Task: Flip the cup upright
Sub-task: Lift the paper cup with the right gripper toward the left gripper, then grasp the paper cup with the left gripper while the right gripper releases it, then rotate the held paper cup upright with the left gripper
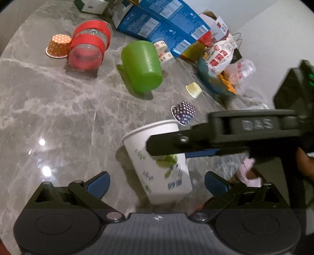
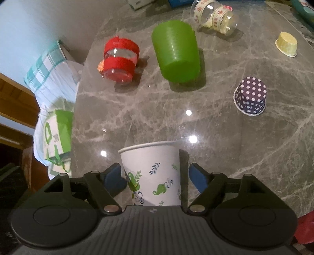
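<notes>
A white paper cup with green and blue leaf prints [image 2: 155,174] sits between the fingers of my right gripper [image 2: 155,178], which is shut on its sides, rim pointing away. In the left wrist view the same cup [image 1: 157,176] is tilted over the grey marble table [image 1: 58,117], with my right gripper [image 1: 168,151] reaching in from the right across it. My left gripper [image 1: 157,183] is open and empty, its blue pads either side of the cup without touching.
A green cup [image 2: 176,53], a red-banded clear cup [image 2: 119,60], a purple dotted cupcake liner [image 2: 250,96], a yellow liner [image 2: 286,44] and a clear jar [image 2: 215,17] rest on the table. An orange dotted liner [image 1: 57,46], blue boxes [image 1: 162,25] and snack bags [image 1: 219,56] crowd the far side.
</notes>
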`<action>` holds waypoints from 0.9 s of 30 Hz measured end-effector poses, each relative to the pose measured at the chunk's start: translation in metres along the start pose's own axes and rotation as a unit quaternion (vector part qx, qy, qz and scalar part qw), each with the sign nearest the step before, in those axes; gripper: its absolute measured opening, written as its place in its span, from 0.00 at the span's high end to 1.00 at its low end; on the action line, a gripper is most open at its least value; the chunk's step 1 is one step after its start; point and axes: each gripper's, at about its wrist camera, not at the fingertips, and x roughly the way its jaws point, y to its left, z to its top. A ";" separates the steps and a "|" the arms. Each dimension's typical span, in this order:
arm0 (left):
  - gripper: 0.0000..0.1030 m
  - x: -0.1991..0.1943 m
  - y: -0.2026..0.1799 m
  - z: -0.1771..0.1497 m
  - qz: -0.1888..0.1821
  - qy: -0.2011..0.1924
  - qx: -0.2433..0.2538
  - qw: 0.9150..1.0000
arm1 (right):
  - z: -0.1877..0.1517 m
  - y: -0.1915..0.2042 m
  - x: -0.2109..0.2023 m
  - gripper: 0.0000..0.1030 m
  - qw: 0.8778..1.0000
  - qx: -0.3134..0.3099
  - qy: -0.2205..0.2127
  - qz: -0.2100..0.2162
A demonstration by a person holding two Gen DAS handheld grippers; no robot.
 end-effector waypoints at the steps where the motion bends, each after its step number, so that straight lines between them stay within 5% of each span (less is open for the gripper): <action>1: 0.00 0.002 -0.002 0.002 0.003 0.000 -0.004 1.000 | 0.000 -0.002 -0.004 0.24 1.000 0.001 -0.005 0.003; 7: 0.02 0.007 -0.008 0.010 0.044 -0.001 -0.015 0.999 | 0.000 -0.016 -0.028 0.23 0.999 0.014 -0.044 0.017; 14: 0.26 0.012 -0.019 0.015 0.102 -0.003 -0.010 0.995 | -0.012 -0.035 -0.048 0.21 0.996 0.021 -0.085 0.031; 23: 0.35 0.007 -0.020 0.010 0.104 -0.004 0.000 0.995 | -0.046 -0.069 -0.075 0.16 0.983 0.047 -0.163 0.074; 27: 0.35 -0.005 -0.027 0.009 0.092 -0.036 0.040 0.994 | -0.077 -0.090 -0.088 0.12 0.965 0.075 -0.233 0.098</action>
